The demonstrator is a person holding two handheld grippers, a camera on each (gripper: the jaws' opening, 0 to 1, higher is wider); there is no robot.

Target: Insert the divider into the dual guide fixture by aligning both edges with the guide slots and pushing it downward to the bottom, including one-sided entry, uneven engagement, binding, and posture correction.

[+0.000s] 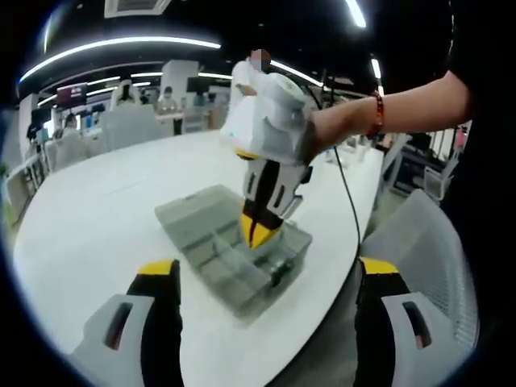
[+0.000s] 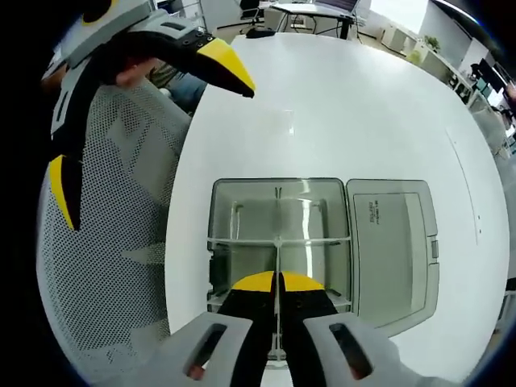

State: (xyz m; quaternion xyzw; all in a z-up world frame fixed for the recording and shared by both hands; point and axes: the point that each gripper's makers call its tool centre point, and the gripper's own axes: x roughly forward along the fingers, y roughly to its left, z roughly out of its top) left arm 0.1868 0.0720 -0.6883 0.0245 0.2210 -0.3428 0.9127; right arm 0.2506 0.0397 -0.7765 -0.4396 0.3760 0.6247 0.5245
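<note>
A grey translucent box point(image 2: 242, 211) lies on the white table with its lid point(image 2: 391, 242) folded open to the right. My right gripper point(image 2: 278, 282) points down into the box, shut on a thin clear divider point(image 2: 276, 256) seen edge-on, in line with the guide ribs point(image 2: 278, 192) on the far wall. A cross wall point(image 2: 322, 239) runs across the box just beyond the fingertips. In the left gripper view a hand holds the right gripper point(image 1: 256, 234) upright over the box point(image 1: 201, 234). My left gripper point(image 1: 268, 266) stands wide open and holds nothing, short of the box; it also appears as the left gripper point(image 2: 145, 133) at upper left.
The box sits near the rounded edge of the table point(image 1: 97, 218). A white mesh chair point(image 2: 105, 242) stands just off that edge. A black cable point(image 1: 348, 201) trails from the right gripper over the table edge. Desks, chairs and people are far behind.
</note>
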